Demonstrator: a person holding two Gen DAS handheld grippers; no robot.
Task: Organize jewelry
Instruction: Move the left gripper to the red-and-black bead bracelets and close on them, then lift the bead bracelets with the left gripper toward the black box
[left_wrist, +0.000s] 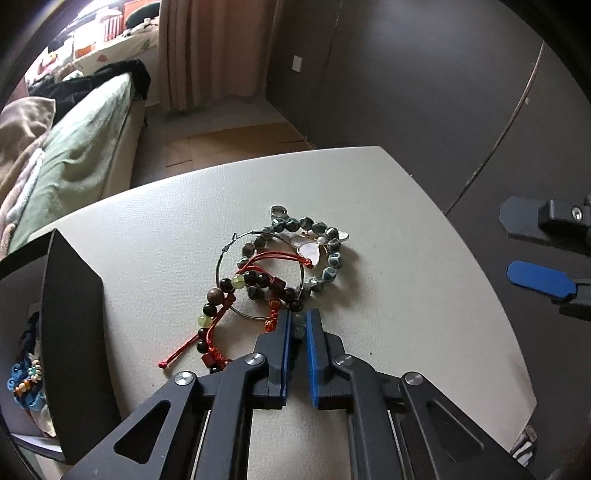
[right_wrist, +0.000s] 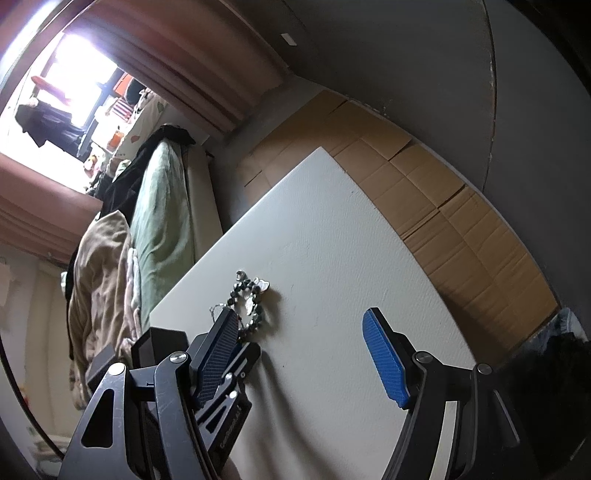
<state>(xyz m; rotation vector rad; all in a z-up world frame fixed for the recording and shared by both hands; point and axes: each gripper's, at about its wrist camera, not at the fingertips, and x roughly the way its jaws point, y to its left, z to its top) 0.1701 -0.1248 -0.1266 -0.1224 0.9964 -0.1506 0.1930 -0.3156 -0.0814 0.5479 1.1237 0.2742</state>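
A tangle of jewelry lies mid-table in the left wrist view: a grey-teal bead bracelet (left_wrist: 330, 274), a thin silver hoop (left_wrist: 221, 261), a pearly butterfly pendant (left_wrist: 307, 252), and a dark bead bracelet (left_wrist: 255, 279) with red cord. My left gripper (left_wrist: 299, 323) is down at the pile's near side, shut on pale beads of the dark bracelet. My right gripper (right_wrist: 301, 317) hovers open over bare table, right of the pile (right_wrist: 248, 301), nothing between its fingers. It shows at the left wrist view's right edge (left_wrist: 517, 247).
A black open box (left_wrist: 70, 332) stands at the table's left edge, with more beaded pieces (left_wrist: 26, 373) inside. The white table (left_wrist: 406, 295) ends near the right gripper. Past it lie cardboard flooring (right_wrist: 424, 184) and a bed (left_wrist: 74, 155).
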